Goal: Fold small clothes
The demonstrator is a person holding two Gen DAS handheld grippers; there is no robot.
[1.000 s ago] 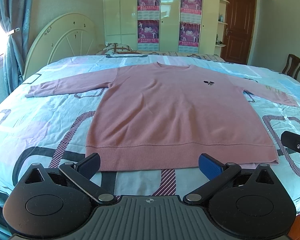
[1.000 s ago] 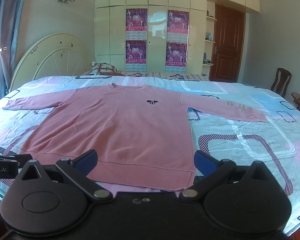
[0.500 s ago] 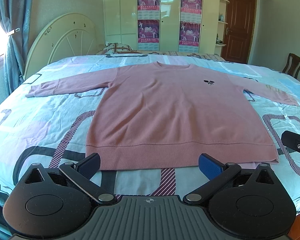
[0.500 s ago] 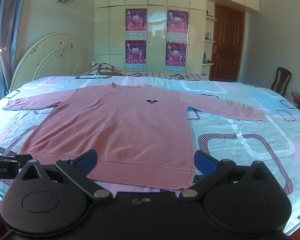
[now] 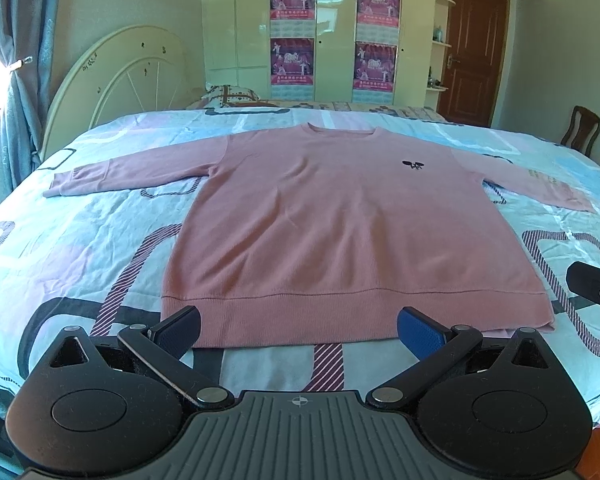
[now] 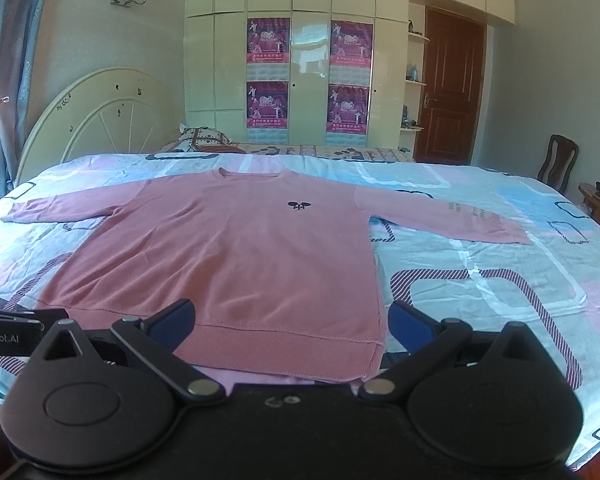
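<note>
Sweater [image 5: 340, 232], pink and long-sleeved, lies face up and flat on the bed [image 5: 80, 248], neck toward twelve o'clock, hem toward six, both sleeves stretched out to nine and three. Spread this way, every edge is reachable, which suits a first fold; I judge that no fold has been made yet.

In the left wrist view, the left hand-held gripper [image 5: 299, 327] hovers just short of the ribbed hem [image 5: 300, 316] at six o'clock, jaws spread wide, gripping nothing; whether its pads brush the cloth I cannot tell.

In its own view, the right hand-held gripper [image 6: 290, 320] sits over the hem's right corner [image 6: 374, 354], jaws equally wide and empty, one pad above the fabric at seven o'clock, the other past the side seam at five.

Both seem posed to take the lower edge.
</note>
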